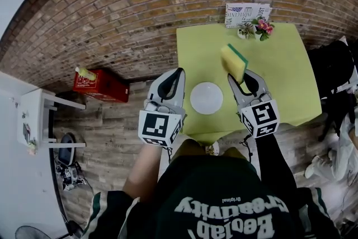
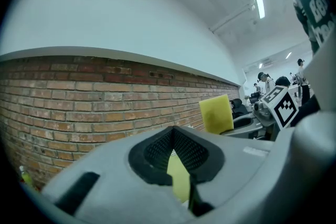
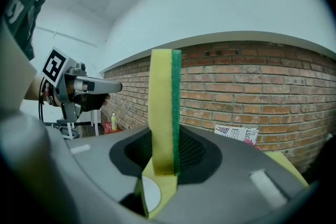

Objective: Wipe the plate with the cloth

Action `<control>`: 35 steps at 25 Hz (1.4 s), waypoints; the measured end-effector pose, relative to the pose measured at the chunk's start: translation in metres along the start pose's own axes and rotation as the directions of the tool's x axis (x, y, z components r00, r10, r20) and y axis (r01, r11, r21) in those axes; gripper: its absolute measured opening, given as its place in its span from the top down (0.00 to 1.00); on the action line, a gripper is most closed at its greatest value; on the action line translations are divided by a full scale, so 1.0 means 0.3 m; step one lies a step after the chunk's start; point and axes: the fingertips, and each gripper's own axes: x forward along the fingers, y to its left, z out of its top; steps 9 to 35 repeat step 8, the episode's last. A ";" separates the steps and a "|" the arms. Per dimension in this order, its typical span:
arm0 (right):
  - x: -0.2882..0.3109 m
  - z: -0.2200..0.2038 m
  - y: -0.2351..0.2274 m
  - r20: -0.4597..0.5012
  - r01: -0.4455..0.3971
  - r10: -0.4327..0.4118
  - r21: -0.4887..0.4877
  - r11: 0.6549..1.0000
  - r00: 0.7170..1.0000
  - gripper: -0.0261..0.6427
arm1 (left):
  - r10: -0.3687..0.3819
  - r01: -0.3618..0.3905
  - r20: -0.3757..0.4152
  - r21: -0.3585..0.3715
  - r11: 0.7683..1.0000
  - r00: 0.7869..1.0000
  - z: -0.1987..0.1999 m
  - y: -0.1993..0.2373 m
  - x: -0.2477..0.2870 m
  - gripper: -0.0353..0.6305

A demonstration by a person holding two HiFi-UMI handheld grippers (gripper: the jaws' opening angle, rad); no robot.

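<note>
A round white plate point(image 1: 206, 98) lies on the yellow-green table point(image 1: 279, 81) near its front edge, between my two grippers. My right gripper point(image 1: 239, 80) is shut on a yellow sponge with a green scouring side point(image 1: 234, 62), held upright above the table, right of the plate and apart from it. In the right gripper view the sponge point(image 3: 160, 102) stands on edge between the jaws of the right gripper point(image 3: 165, 136), with a sliver of plate point(image 3: 149, 194) below. My left gripper point(image 1: 178, 76) hangs at the table's left edge, shut with nothing in it; the left gripper point(image 2: 172, 136) shows closed jaws.
A small flower pot point(image 1: 258, 28) and a printed card point(image 1: 246, 13) stand at the table's far edge against the brick wall point(image 1: 140, 14). A red crate point(image 1: 100, 85) sits on the wooden floor left of the table. A dark bag point(image 1: 334, 70) lies at the right.
</note>
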 end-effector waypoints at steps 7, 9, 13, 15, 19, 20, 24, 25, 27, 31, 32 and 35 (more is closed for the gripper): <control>0.014 0.004 -0.017 -0.001 0.006 -0.006 0.013 1.000 1.000 0.78 | -0.006 0.006 0.011 -0.001 1.000 1.000 0.014 0.016 0.019 0.94; 0.018 0.004 -0.013 -0.001 0.004 -0.004 0.015 1.000 1.000 0.78 | -0.007 0.007 0.013 -0.002 1.000 1.000 0.015 0.021 0.018 0.94; 0.018 0.004 -0.013 -0.001 0.004 -0.004 0.015 1.000 1.000 0.78 | -0.007 0.007 0.013 -0.002 1.000 1.000 0.015 0.021 0.018 0.94; 0.018 0.004 -0.013 -0.001 0.004 -0.004 0.015 1.000 1.000 0.78 | -0.007 0.007 0.013 -0.002 1.000 1.000 0.015 0.021 0.018 0.94; 0.018 0.004 -0.013 -0.001 0.004 -0.004 0.015 1.000 1.000 0.78 | -0.007 0.007 0.013 -0.002 1.000 1.000 0.015 0.021 0.018 0.94; 0.018 0.004 -0.013 -0.001 0.004 -0.004 0.015 1.000 1.000 0.78 | -0.007 0.007 0.013 -0.002 1.000 1.000 0.015 0.021 0.018 0.94; 0.018 0.004 -0.013 -0.001 0.004 -0.004 0.015 1.000 1.000 0.78 | -0.007 0.007 0.013 -0.002 1.000 1.000 0.015 0.021 0.018 0.94; 0.018 0.004 -0.013 -0.001 0.004 -0.004 0.015 1.000 1.000 0.78 | -0.007 0.007 0.013 -0.002 1.000 1.000 0.015 0.021 0.018 0.94; 0.018 0.004 -0.013 -0.001 0.004 -0.004 0.015 1.000 1.000 0.78 | -0.007 0.007 0.013 -0.002 1.000 1.000 0.015 0.021 0.018 0.94; 0.018 0.004 -0.013 -0.001 0.004 -0.004 0.015 1.000 1.000 0.78 | -0.007 0.007 0.013 -0.002 1.000 1.000 0.015 0.021 0.018 0.94; 0.018 0.004 -0.013 -0.001 0.004 -0.004 0.015 1.000 1.000 0.78 | -0.007 0.007 0.013 -0.002 1.000 1.000 0.015 0.021 0.018 0.94; 0.018 0.004 -0.013 -0.001 0.004 -0.004 0.015 1.000 1.000 0.78 | -0.007 0.007 0.013 -0.002 1.000 1.000 0.015 0.021 0.018 0.94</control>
